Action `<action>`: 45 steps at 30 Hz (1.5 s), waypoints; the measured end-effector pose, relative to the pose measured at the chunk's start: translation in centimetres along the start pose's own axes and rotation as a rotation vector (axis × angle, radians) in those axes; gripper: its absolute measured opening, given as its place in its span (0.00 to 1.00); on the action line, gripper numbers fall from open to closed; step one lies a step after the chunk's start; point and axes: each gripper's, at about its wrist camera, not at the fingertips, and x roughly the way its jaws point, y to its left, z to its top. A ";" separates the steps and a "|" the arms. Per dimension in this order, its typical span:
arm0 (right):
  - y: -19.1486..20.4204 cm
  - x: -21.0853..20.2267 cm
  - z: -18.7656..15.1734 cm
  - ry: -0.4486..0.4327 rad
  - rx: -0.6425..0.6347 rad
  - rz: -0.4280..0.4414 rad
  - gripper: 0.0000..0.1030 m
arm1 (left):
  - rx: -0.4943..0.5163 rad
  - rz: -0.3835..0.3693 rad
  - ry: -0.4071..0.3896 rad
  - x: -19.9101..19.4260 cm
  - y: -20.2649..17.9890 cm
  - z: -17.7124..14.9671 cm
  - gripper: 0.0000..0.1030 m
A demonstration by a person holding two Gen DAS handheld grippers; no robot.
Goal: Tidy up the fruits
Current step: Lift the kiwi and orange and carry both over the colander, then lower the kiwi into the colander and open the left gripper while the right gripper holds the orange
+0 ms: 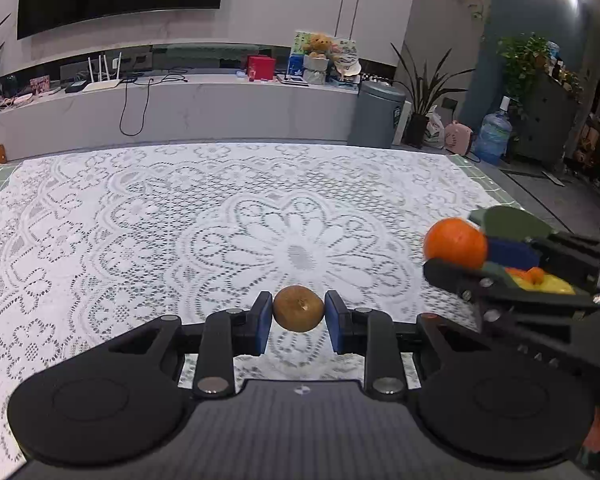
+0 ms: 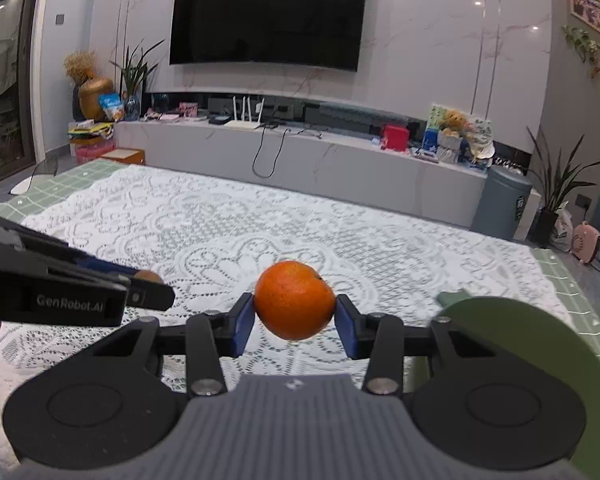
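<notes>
Left gripper (image 1: 299, 322) first: your blue pads (image 1: 262, 320) are pressed on either side of a small brown fruit, most likely a kiwi (image 1: 299, 309), which hangs clear above the lace tablecloth (image 1: 140, 220), carried well out at the tips. Right gripper (image 2: 294, 322) likewise: jaws set a little wider and closed on an orange (image 2: 294, 300), pads bearing on its flanks, fruit off the cloth. Largest landmark for the step is the green plate (image 2: 540, 360) at the right edge of the table, just beside and partly under your right gripper; from the left wrist view you can see yellow and orange fruit (image 1: 540, 280) already lying on it behind the right gripper's body. Judging by that, this is the carry to the plate, two fruits at once. To do it well, take the orange in first since it is nearest, lower until it touches the plate or sits against the fruit there, then ease off; round fruit will roll if dropped from above. Hold the kiwi back until the right gripper is out of the way, as the two tools are close together on that side. Keep the squeeze on the kiwi steady, not harder; it looks soft enough to bruise. Pose: both grippers tip moderately downward towards the cloth, jaws roughly level, side by side, left one pointing mid-table.
</notes>
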 end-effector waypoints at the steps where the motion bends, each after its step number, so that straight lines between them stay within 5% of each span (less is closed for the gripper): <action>1: -0.3 -0.7 0.1 -0.005 0.005 -0.005 0.40 | 0.001 -0.004 0.000 -0.2 -0.3 0.0 0.31; 25: -10.9 -10.3 -0.7 0.008 0.154 -0.181 0.40 | 0.236 -0.194 -0.010 -0.2 -14.1 2.6 0.31; 31: -13.4 -10.1 -1.6 0.093 0.194 -0.224 0.40 | 0.248 -0.261 0.065 1.9 -17.2 3.5 0.31; 45: -16.6 -8.9 -3.9 0.167 0.301 -0.224 0.40 | 0.321 -0.261 0.266 8.3 -20.6 3.5 0.31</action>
